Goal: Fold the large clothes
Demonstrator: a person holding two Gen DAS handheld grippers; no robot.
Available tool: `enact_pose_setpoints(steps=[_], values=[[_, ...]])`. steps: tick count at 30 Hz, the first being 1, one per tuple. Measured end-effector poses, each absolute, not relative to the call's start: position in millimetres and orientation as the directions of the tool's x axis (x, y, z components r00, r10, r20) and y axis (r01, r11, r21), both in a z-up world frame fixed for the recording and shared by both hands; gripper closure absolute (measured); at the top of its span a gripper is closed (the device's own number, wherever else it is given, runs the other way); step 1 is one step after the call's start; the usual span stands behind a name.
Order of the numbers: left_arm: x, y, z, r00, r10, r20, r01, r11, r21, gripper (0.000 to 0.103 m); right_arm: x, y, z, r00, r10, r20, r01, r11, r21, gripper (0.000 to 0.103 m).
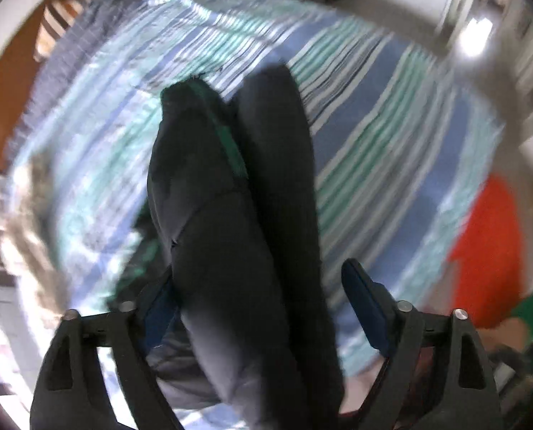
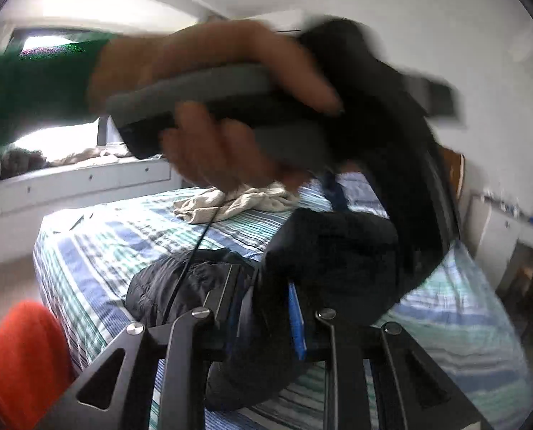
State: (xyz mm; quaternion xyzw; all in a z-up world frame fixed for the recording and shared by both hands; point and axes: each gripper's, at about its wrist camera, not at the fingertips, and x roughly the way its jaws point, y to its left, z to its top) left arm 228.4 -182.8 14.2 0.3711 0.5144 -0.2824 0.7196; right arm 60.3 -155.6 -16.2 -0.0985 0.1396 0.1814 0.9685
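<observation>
Bedroom, seen from my two handheld grippers. A dark padded jacket hangs lifted above a bed with a blue, green and white striped sheet. My left gripper points steeply down; the jacket runs between its fingers, against the left pad, while the right pad stands clear of it. My right gripper has its fingers pinched close on a fold of the jacket. My left hand, in a green sleeve, holds its tool overhead. A beige cloth lies farther up the bed.
</observation>
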Motion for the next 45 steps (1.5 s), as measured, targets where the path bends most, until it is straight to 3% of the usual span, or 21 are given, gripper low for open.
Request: enact_pose_setpoints(steps=[1, 3, 5, 6, 7, 8, 11, 18, 27, 32, 37, 43, 45], values=[[231, -181, 4, 0.325, 0.014, -0.946, 0.779, 0.564, 0.276, 0.057, 61, -154, -15, 0.893, 0.331, -0.306, -0.385, 0.913, -0.136, 0.079], [243, -172, 0, 0.296, -0.021, -0.955, 0.753, 0.62, 0.22, 0.07, 64, -156, -12, 0.879, 0.36, -0.313, -0.41, 0.905, -0.11, 0.08], [253, -152, 9, 0.274, -0.083, -0.958, 0.728, 0.669, 0.15, 0.072, 61, -162, -11, 0.863, 0.385, -0.328, -0.431, 0.899, -0.077, 0.08], [255, -141, 13, 0.269, -0.107, -0.957, 0.717, 0.686, 0.125, 0.072, 58, -169, -12, 0.846, 0.406, -0.345, -0.446, 0.894, -0.04, 0.074], [261, -128, 17, 0.267, -0.13, -0.955, 0.703, 0.704, 0.101, 0.072, 55, -178, -13, 0.832, 0.426, -0.356, -0.454, 0.891, 0.007, 0.059], [265, -109, 19, 0.272, -0.152, -0.95, 0.685, 0.724, 0.08, 0.072, 53, -187, -13, 0.822, 0.444, -0.356, -0.456, 0.888, 0.054, 0.055], [277, -49, 18, 0.29, -0.188, -0.939, 0.607, 0.794, 0.029, 0.072, 62, -224, -22, 0.801, 0.463, -0.379, -0.404, 0.886, 0.228, 0.054], [288, 71, -28, 0.279, -0.231, -0.932, 0.36, 0.925, -0.122, 0.068, 121, -247, -34, 0.77, 0.452, -0.451, -0.297, 0.879, 0.374, 0.054], [289, 161, -93, 0.278, -0.429, -0.859, 0.18, 0.902, -0.392, 0.054, 225, -166, -33, 0.677, 0.505, -0.536, -0.369, 0.862, 0.346, 0.054], [285, 184, -123, 0.279, -0.477, -0.833, 0.114, 0.878, -0.465, 0.051, 291, -115, -107, 0.517, 0.46, -0.722, -0.37, 0.881, 0.296, 0.055], [287, 195, -155, 0.278, -0.498, -0.821, 0.06, 0.862, -0.502, 0.051, 313, -97, -149, 0.464, 0.384, -0.798, -0.351, 0.907, 0.233, 0.055], [289, 204, -164, 0.264, -0.548, -0.794, 0.051, 0.83, -0.555, 0.051, 332, -89, -133, 0.33, 0.329, -0.885, -0.368, 0.908, 0.201, 0.054], [286, 209, -165, 0.268, -0.559, -0.785, 0.042, 0.821, -0.57, 0.051, 333, -83, -107, 0.354, 0.364, -0.862, -0.382, 0.897, 0.222, 0.054]])
